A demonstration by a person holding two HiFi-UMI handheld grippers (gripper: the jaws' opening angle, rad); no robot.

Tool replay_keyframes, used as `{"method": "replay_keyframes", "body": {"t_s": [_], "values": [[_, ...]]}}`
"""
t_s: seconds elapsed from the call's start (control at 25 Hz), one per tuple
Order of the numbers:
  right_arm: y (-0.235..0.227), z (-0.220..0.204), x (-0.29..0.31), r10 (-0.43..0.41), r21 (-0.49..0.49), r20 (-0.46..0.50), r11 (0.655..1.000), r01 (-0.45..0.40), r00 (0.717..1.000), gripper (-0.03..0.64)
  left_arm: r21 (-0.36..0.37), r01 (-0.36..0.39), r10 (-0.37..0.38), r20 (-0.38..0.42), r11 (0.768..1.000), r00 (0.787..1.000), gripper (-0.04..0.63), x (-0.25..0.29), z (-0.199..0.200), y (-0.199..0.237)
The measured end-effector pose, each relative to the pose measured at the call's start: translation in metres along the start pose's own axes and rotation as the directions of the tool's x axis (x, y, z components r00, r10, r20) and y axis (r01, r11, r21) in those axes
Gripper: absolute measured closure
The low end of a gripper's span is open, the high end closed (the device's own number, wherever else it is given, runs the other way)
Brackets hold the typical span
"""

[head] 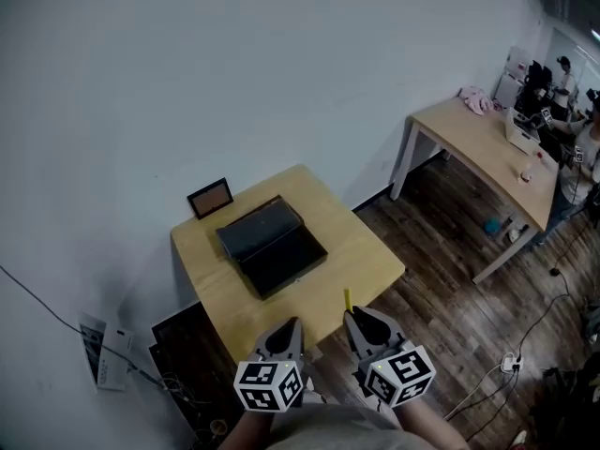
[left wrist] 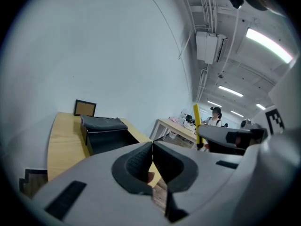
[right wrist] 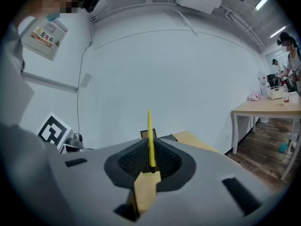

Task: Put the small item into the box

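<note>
The yellow stick (right wrist: 150, 134) sits clenched between the jaws of your right gripper (right wrist: 150, 149). Its lower end is buried between the ribbed pads and the rest stands out past the jaw tips. There is one stick only, thin and straight. In the right gripper view its long axis runs from 6 to 12 o'clock, with the free end at 12.

In the head view the stick (head: 347, 299) also points towards 12 o'clock, out of your right gripper (head: 357, 317) and over the near edge of the small table (head: 361, 251).

Your left gripper (left wrist: 152, 146) has its jaws pressed together with nothing between them. In the head view the left gripper (head: 289, 328) hangs just beside the right one, at its 9 o'clock. That makes two grippers, one loaded.

One black box (head: 272, 247) lies open on the small table, at about 11 o'clock from the stick and well apart from it. One picture frame (head: 210, 198) leans on the wall at the box's 11 o'clock. A second table (head: 473, 139) stands at 2 o'clock.
</note>
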State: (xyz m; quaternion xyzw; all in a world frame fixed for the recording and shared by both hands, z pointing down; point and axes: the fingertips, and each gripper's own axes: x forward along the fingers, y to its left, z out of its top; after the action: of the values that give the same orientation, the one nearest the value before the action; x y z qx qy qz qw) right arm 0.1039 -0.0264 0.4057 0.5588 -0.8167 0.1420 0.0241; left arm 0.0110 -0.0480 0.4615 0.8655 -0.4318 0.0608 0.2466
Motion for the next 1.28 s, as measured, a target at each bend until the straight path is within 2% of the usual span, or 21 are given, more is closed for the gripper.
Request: {"method": "replay_keyframes", "body": {"t_s": [0.48, 0.68, 1.04, 1.28], "values": [[0.008, 0.007, 0.09, 0.047, -0.003, -0.023, 0.999, -0.047, 0.999, 0.583, -0.018, -0.034, 0.034, -0.002, 0.999, 0.999, 0.592, 0.024, 0.025, 0.068], [0.009, 0.004, 0.117, 0.068, -0.025, -0.034, 0.997, -0.069, 0.997, 0.583, -0.052, -0.077, 0.077, -0.004, 0.996, 0.997, 0.592, 0.024, 0.026, 0.089], [-0.005, -0.01, 0.178, 0.129, -0.059, -0.127, 0.989, -0.137, 0.984, 0.583, -0.102, -0.154, 0.153, -0.018, 0.983, 0.988, 0.592, 0.039, 0.026, 0.126], [-0.026, -0.031, 0.219, 0.15, -0.079, -0.225, 0.982, -0.172, 0.963, 0.583, -0.143, -0.205, 0.202, -0.033, 0.968, 0.979, 0.592, 0.059, 0.025, 0.151]]}}
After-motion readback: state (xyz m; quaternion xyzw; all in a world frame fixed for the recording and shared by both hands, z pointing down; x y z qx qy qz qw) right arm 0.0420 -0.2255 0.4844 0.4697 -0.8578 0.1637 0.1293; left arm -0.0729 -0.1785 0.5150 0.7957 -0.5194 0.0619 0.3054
